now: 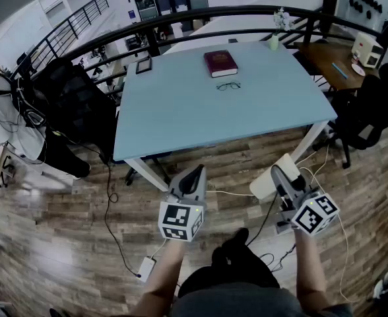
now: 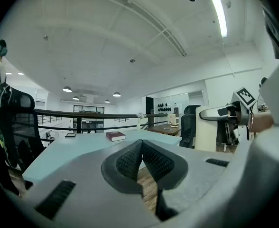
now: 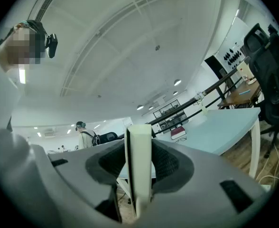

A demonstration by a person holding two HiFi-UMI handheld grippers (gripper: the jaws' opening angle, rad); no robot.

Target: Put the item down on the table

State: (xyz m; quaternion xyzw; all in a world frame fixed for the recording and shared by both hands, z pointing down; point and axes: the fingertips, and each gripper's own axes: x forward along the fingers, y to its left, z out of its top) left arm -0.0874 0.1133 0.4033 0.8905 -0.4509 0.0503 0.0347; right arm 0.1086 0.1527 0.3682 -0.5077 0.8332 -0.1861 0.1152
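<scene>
Right hand-held gripper [image 3: 139,148] half-open, gripping cream box [image 3: 140,184]

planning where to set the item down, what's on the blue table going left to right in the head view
dark flat tablet → dark red book → small pale green vase
</scene>
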